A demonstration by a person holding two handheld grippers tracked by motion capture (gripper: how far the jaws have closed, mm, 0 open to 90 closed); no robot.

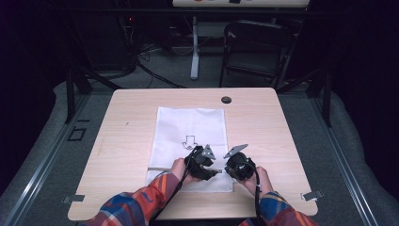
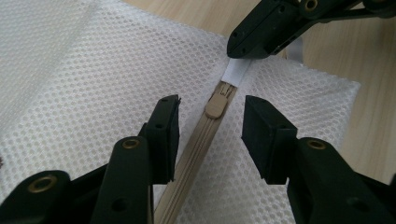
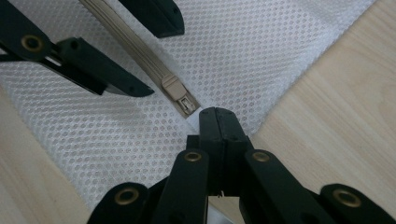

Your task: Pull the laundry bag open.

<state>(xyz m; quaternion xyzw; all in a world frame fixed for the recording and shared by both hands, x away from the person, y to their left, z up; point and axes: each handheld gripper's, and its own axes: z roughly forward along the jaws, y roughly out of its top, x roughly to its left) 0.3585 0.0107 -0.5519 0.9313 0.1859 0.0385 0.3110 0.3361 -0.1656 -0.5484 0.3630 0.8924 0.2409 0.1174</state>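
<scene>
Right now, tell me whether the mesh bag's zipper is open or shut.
Shut: the zipper teeth lie meshed below the slider, which sits at the white end tab.

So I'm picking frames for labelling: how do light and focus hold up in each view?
High view: table lit, surroundings dark, detail soft. Left gripper view: zipper pull sharp, near jaws slightly soft. Right gripper view: mesh bag crisp, soft shadows.

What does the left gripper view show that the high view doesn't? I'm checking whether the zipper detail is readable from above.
Left gripper view: the beige zipper pull between the left gripper's open jaws, and the right gripper shut on the white tab at the zipper's end. High view: the whole table, an arrow print on the bag, both sleeves, a folding chair. Both: white mesh bag, both grippers.
</scene>
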